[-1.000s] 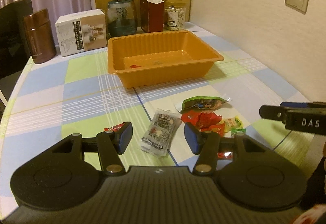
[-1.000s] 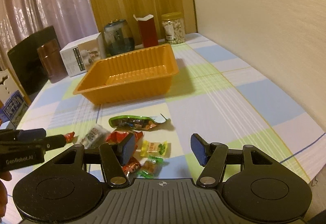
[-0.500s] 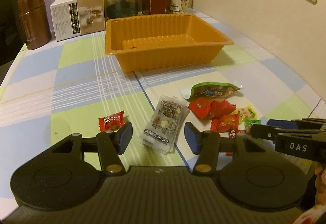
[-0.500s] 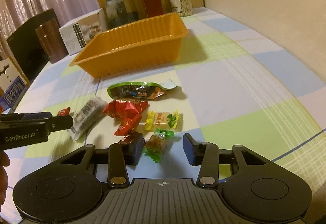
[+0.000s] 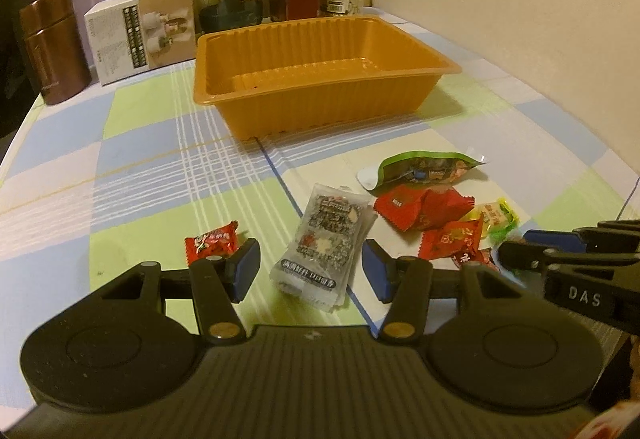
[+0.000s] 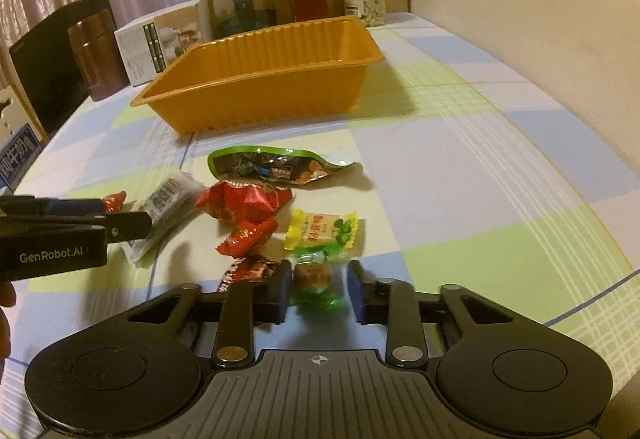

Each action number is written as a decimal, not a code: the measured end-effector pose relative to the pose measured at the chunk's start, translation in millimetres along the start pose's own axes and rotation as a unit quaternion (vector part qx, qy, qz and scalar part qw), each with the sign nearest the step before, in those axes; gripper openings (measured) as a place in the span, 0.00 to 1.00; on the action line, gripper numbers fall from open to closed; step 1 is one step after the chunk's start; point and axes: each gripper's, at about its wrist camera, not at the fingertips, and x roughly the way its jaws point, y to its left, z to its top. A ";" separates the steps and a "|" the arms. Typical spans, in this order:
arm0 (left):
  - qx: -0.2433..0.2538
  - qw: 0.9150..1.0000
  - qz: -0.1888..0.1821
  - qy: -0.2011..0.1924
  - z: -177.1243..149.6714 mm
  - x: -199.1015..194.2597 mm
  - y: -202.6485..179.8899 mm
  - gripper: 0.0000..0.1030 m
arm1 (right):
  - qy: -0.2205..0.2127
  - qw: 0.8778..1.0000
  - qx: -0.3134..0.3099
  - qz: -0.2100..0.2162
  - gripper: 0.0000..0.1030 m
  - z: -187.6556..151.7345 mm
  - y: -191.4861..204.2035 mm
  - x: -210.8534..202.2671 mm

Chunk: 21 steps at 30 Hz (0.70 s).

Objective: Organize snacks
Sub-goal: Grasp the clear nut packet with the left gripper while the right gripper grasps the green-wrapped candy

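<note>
Both tongs have dropped toward the counter (image 5: 132, 175). Our right tongs (image 6: 318, 289) have just closed, pinching the green-wrapped candy (image 6: 316, 279); left tongs (image 5: 310, 271) spread around the grey packet (image 5: 326, 243), bound for the orange tray (image 5: 316, 79).

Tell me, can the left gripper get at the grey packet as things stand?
Probably yes. The left gripper is open, with the grey packet lying flat between its fingers and nothing on top. The red candy lies just outside the left finger and might get nudged.
</note>
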 end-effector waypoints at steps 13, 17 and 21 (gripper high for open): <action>0.044 0.999 -0.005 0.022 5.1 28.1 -8.6 0.50 | -0.005 1.000 0.024 0.001 0.22 2.7 -12.1 -4.9; 0.040 0.999 -0.006 0.026 5.5 33.2 -7.6 0.41 | -0.005 1.000 0.027 0.003 0.22 2.9 -13.0 -4.3; 0.036 0.999 -0.003 0.032 6.2 32.0 -10.1 0.36 | -0.005 1.000 0.027 0.005 0.22 3.9 -13.2 -3.8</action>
